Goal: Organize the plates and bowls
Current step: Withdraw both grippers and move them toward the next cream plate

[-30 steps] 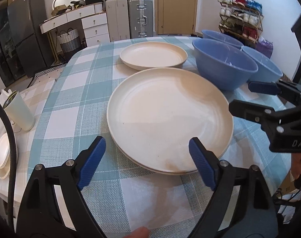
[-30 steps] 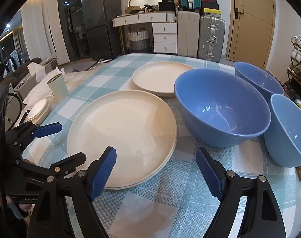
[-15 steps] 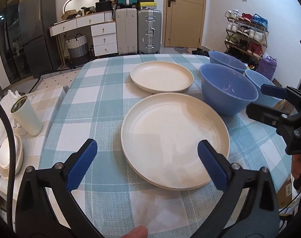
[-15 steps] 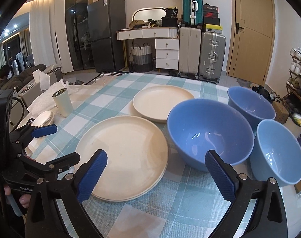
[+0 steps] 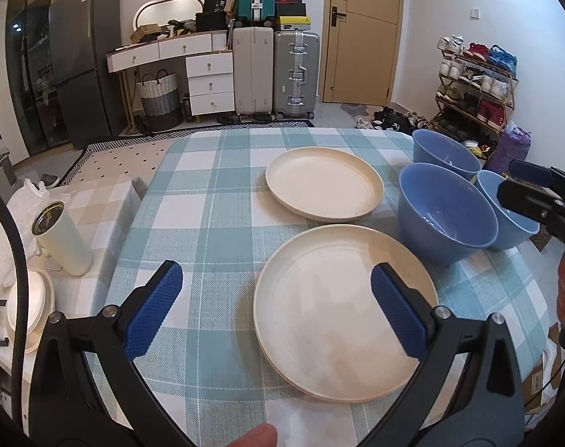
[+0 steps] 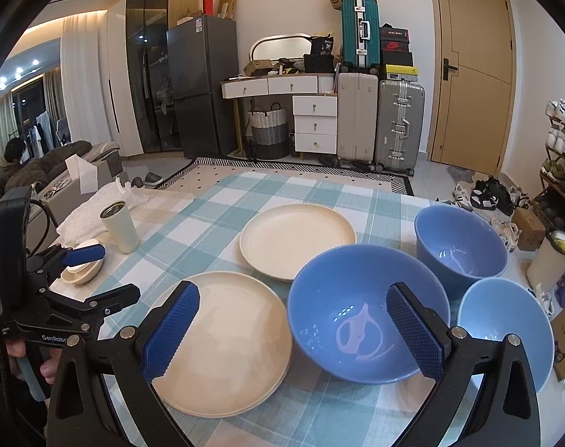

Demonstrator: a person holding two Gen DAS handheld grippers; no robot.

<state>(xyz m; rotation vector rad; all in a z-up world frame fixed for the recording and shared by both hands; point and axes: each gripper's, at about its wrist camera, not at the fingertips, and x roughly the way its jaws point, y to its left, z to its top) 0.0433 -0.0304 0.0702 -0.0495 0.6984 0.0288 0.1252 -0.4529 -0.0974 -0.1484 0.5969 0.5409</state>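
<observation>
A stack of large cream plates (image 5: pixel 342 305) lies near the front of the checked table (image 5: pixel 208 201); it also shows in the right wrist view (image 6: pixel 222 339). A smaller cream plate (image 5: pixel 324 183) (image 6: pixel 297 240) lies behind it. Three blue bowls stand to the right: a big one (image 5: pixel 448 211) (image 6: pixel 364 313), a far one (image 5: pixel 444 154) (image 6: pixel 459 244) and a near-right one (image 5: pixel 513 219) (image 6: pixel 504 326). My left gripper (image 5: pixel 276 309) is open and empty above the front plates. My right gripper (image 6: pixel 291 329) is open and empty above the big bowl.
A cream tumbler (image 5: pixel 60 238) and small white dishes (image 5: pixel 29 311) stand on a side table at the left. Suitcases (image 5: pixel 276 70), a drawer unit, a fridge and a shoe rack (image 5: pixel 476 85) line the room behind. The table's right edge is close beside the bowls.
Both grippers have pulled back and risen away from the table, so plates and bowls look smaller and farther. Both stay open and empty. No dish has moved.
</observation>
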